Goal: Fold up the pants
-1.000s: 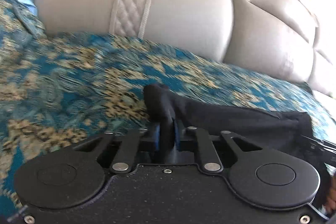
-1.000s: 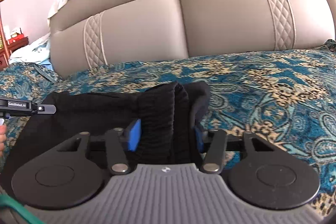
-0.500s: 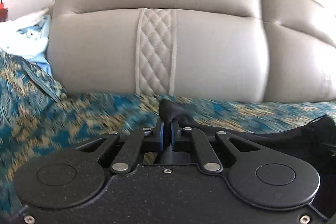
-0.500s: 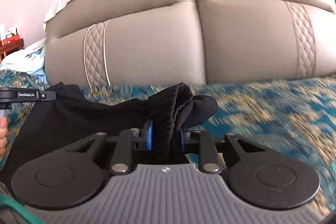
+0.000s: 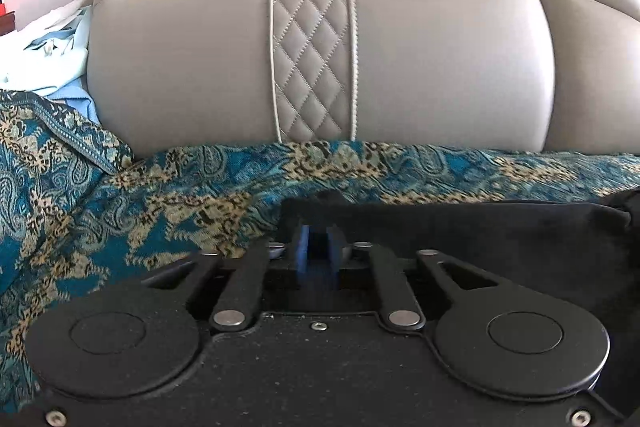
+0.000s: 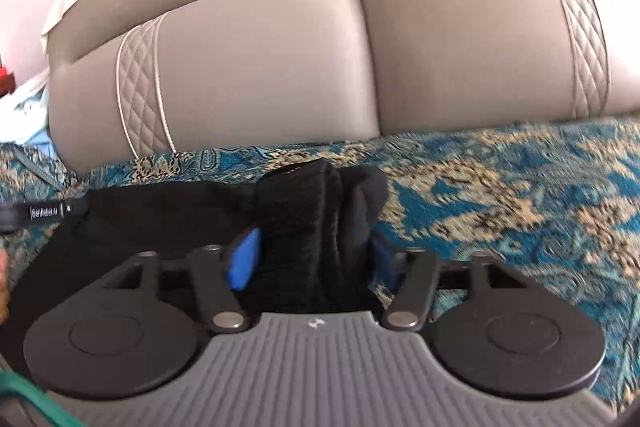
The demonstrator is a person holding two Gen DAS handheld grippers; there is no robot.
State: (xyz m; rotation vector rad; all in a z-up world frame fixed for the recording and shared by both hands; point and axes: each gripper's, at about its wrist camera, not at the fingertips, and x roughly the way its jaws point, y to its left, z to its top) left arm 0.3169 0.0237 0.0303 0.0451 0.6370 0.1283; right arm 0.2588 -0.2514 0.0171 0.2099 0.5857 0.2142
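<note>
both hand-held grippers have carried the black pants (image 6: 168,219) across the bed toward the padded headboard (image 5: 200,59), which now fills more of each view than a second ago. the pinch has also eased: the fold that rose between the left pads a second ago no longer stands there, and the bunched cloth in the right one is no longer squeezed narrow.

the left hand-held gripper (image 5: 318,247) has its jaws opening, with a narrow gap between the blue pads; the black cloth lies flat just beyond and under the tips, and whether any of it is still caught in the gap i cannot tell.

the right hand-held gripper (image 6: 316,259) has its jaws opening wide. a thick ribbed bunch of the pants sits between the blue pads (image 6: 244,263), and the left pad stands clear of it.

the pants lie on the teal and gold paisley bedspread (image 6: 500,195), close to the foot of the headboard, stretching from the right hand-held gripper to the left one, whose labelled finger shows at the left edge of the right wrist view. pale blue bedding (image 5: 52,59) is heaped at the far left.
</note>
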